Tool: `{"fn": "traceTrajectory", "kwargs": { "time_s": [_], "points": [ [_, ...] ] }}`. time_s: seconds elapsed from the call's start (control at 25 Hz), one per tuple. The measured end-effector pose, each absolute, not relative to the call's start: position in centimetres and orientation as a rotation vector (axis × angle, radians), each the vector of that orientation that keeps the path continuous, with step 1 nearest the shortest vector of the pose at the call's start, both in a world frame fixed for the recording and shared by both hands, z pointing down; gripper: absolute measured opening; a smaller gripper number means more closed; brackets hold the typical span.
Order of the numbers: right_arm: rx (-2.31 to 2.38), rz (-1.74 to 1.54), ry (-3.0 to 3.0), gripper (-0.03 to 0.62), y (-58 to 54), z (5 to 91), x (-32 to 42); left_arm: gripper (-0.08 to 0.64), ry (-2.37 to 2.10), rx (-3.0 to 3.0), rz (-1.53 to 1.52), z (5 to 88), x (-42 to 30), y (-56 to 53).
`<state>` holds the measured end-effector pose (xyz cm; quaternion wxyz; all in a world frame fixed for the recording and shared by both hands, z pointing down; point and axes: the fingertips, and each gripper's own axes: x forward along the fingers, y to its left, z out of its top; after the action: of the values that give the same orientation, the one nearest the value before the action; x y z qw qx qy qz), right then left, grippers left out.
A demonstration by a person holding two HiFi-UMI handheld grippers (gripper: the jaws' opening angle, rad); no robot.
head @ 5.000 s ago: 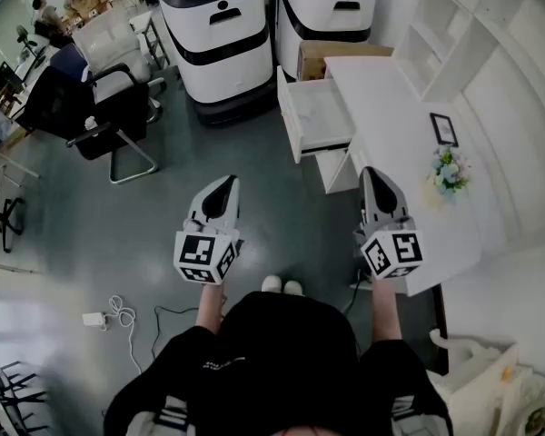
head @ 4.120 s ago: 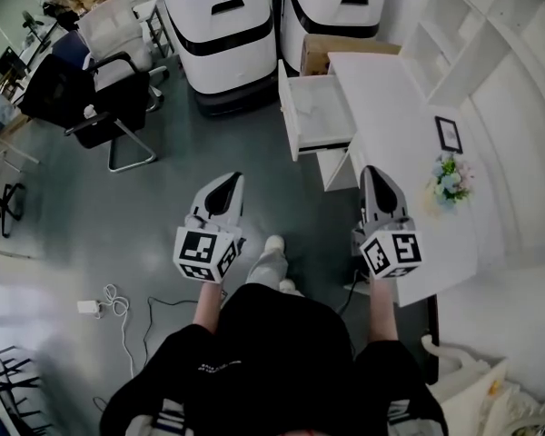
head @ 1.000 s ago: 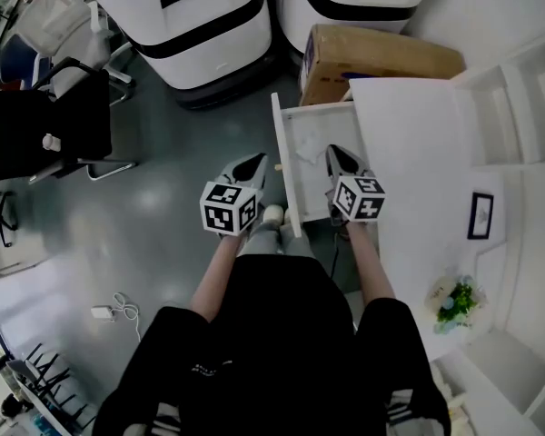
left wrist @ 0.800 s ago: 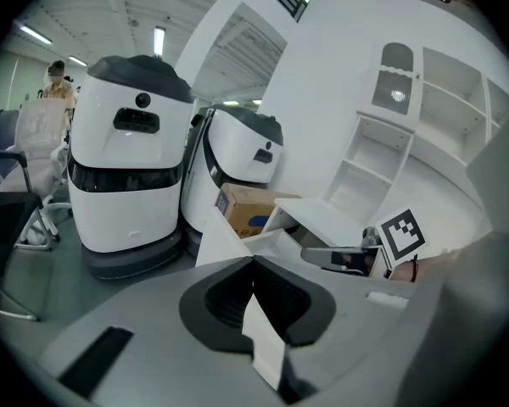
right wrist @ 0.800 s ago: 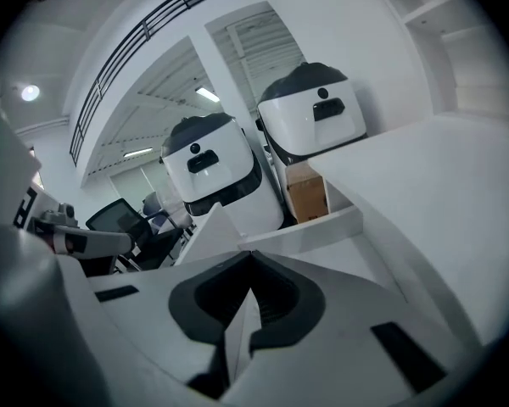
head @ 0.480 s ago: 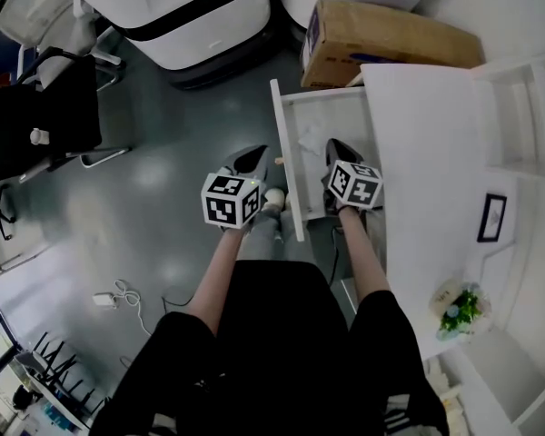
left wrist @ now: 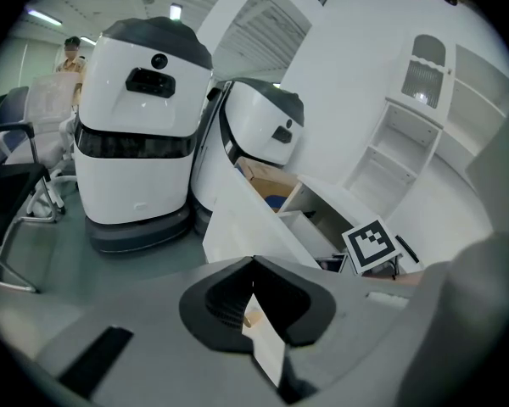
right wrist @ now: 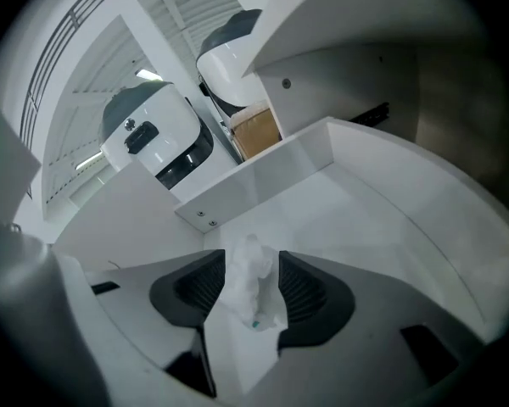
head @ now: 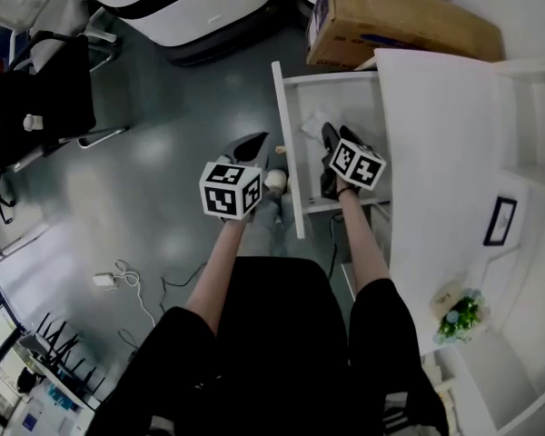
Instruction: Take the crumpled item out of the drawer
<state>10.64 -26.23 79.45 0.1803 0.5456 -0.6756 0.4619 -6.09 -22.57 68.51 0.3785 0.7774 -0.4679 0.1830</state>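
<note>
Right gripper (right wrist: 253,288) has dropped into the drawer (head: 287,166), jaws apart astride the crumpled paper (right wrist: 248,271) on its floor. The pinch looks next! Left gripper (left wrist: 254,265), jaws together, hangs outside.

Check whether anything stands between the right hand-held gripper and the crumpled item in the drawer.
Nothing visible does. The right hand-held gripper is inside the open drawer, with its jaws apart on either side of the crumpled item. No other object shows in the drawer around them.
</note>
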Motion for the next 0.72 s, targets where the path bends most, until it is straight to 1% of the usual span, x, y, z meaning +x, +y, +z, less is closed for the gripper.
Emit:
{"fn": "traceTrajectory", "kwargs": {
  "time_s": [0.16, 0.48, 0.6, 0.68, 0.72],
  "points": [
    [1.514, 1.346, -1.896, 0.198, -26.6, 81.0, 10.1, -0.002, -1.193, 1.971, 0.467, 69.2, -5.9, -22.7],
    [1.486, 1.380, -1.843, 0.196, -27.1, 82.9, 9.1, -0.002, -1.185, 1.949, 0.464, 69.8, -5.7, -22.6],
    [1.487, 1.387, -1.832, 0.172, -27.1, 83.1, 9.0, -0.002, -1.184, 1.948, 0.463, 69.8, -5.7, -22.7],
    [1.477, 1.372, -1.829, 0.128, -27.1, 83.1, 9.0, -0.002, -1.184, 1.948, 0.463, 69.7, -5.7, -22.8],
    [1.470, 1.362, -1.830, 0.117, -27.2, 83.0, 8.9, -0.002, -1.184, 1.949, 0.462, 69.7, -5.7, -22.9]
  ]
}}
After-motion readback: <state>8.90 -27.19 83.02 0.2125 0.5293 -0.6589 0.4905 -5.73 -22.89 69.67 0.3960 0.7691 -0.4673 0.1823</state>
